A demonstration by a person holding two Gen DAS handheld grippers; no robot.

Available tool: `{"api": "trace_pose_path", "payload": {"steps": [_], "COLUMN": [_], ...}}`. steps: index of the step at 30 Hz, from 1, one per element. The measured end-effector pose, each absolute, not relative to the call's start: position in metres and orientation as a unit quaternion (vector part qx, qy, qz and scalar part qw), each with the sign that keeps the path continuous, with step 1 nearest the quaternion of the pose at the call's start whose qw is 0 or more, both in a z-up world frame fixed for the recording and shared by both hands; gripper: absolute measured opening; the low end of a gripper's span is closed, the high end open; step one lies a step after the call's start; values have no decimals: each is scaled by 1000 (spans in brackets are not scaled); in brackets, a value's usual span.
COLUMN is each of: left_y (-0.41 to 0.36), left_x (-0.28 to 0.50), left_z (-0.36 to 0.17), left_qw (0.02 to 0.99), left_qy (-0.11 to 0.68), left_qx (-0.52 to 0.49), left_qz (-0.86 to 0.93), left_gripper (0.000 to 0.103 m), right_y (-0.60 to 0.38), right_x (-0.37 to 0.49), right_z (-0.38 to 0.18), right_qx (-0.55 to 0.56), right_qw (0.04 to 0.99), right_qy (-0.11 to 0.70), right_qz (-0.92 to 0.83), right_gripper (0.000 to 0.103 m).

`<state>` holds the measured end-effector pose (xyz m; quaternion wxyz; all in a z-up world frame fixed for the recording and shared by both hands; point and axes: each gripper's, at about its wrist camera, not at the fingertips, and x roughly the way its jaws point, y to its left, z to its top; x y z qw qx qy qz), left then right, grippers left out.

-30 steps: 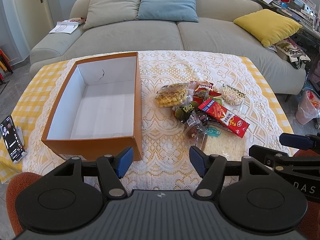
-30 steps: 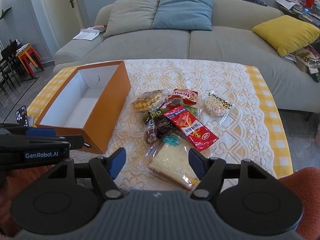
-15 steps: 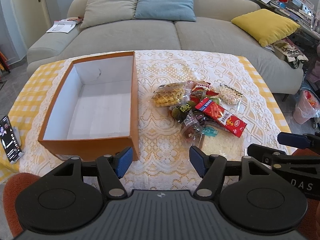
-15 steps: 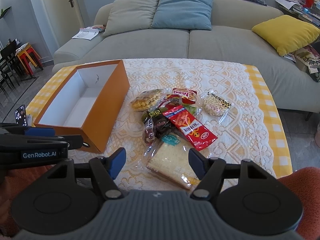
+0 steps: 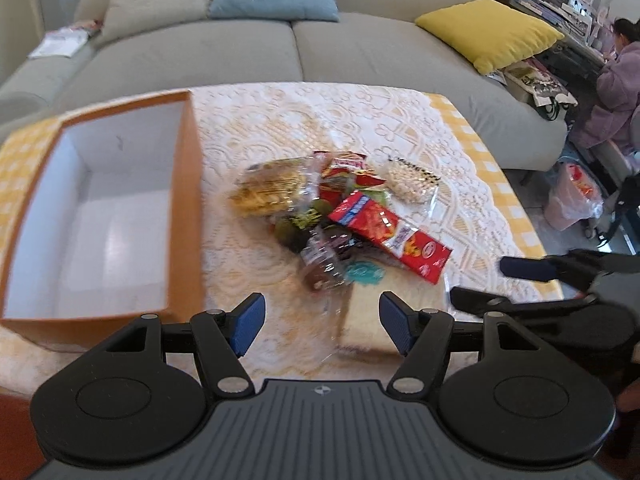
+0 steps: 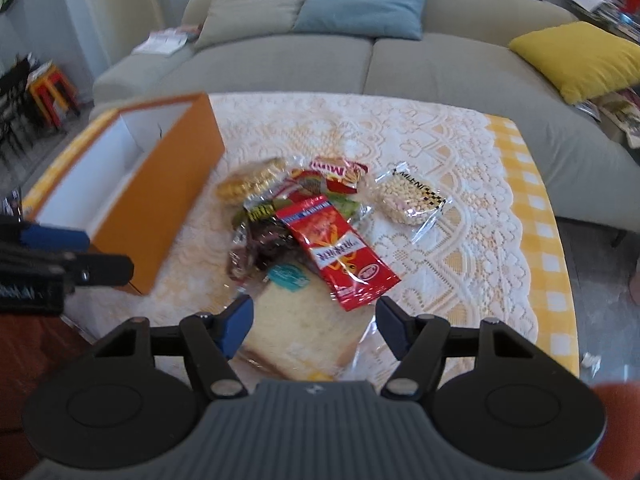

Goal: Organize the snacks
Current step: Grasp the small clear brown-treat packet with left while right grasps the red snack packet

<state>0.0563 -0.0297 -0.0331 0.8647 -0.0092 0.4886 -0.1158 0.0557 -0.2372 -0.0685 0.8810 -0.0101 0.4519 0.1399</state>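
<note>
Above the sandwich pack (image 6: 304,328), both claws, left (image 5: 322,322) and right (image 6: 314,326), gape wide, holding nothing.

Lace-covered table (image 6: 460,216): box (image 6: 160,200), snacks (image 6: 316,232)

- Motion blur is smearing the snack pile (image 5: 340,216) in the left wrist view; most wrapper print is not reading.
- The bread packet (image 6: 300,328) is lying partly under the red packet (image 6: 340,256), its near end hidden behind the right hand-held gripper (image 6: 314,320).
- The picture's left edge is cutting off the orange box (image 5: 188,200).
- The seated person (image 5: 616,92) is being cropped at the right edge.
</note>
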Motion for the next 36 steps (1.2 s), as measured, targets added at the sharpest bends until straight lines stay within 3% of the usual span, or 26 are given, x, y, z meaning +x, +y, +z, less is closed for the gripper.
{"api": "trace_pose_path", "payload": {"steps": [19,22,29,33,36], "left_y": [-50,-51,-47,-47,-48], "left_x": [144,147,154,154,150], "left_z": [-116,-122,-131,-129,-127], "left_qw": [816,816,810,810,814], "left_qy": [572,573,581,580,576], "left_qx": [-19,-14,-35,-38,-22], "left_qz": [-78,-72,-74,-81,-72], "left_gripper": [74,67,63,49,33], "right_y": [-219,-217,-210,-204,-204], "right_x": [150,156,154,149,146], "right_z": [-141,-149,-157,-161,-159], "right_qx": [-93,-100,-131,-172,-174], "right_qw": [855,853,860,862,866], "right_qy": [453,454,438,422,413], "right_qz": [235,236,229,222,223], "right_gripper": [57,53,51,42,28]}}
